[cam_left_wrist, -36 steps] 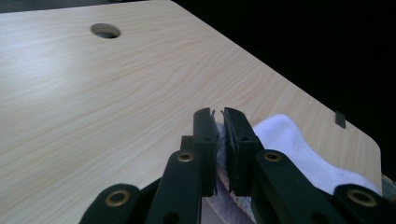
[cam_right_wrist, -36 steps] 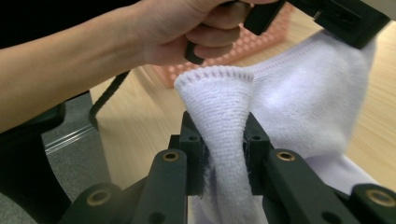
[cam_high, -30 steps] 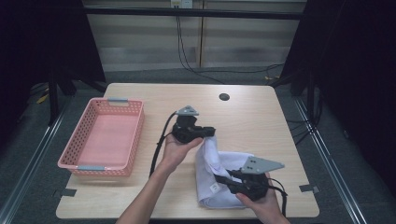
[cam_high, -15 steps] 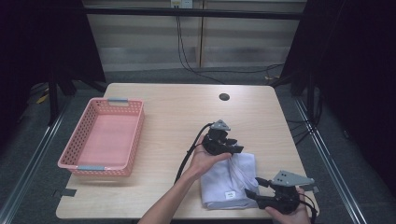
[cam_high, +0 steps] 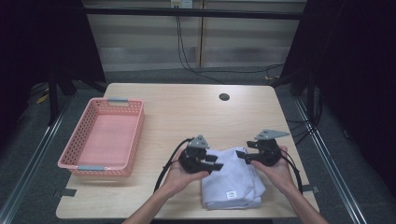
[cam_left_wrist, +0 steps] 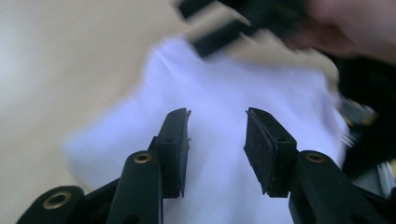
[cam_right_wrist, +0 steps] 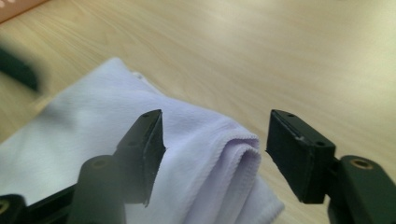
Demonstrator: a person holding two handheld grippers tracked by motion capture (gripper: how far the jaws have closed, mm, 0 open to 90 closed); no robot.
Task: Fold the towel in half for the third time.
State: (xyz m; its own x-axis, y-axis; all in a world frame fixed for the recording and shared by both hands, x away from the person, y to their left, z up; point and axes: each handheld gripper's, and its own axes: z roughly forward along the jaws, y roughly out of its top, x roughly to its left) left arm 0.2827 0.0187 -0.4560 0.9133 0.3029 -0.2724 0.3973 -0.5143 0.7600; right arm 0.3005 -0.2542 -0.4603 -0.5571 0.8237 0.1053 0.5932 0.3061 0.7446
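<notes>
Between the left claw (cam_high: 215,164) and the right claw (cam_high: 242,154) lies the folded white cotton cloth (cam_high: 232,184), flat on the pale wooden counter (cam_high: 187,112) near its front edge. Both claws have just been opening and now stand released, pads off the fabric; the right one straddles a rolled fold (cam_right_wrist: 233,154). Far to the left claw's outer side sits the pink plastic mesh basket (cam_high: 100,137). Pinching only the top layer could, I judge, pull the stack open.

Folded cloth (cam_high: 232,183) on table (cam_high: 187,112) near front edge, basket (cam_high: 103,138) well left, grippers either side of cloth
</notes>
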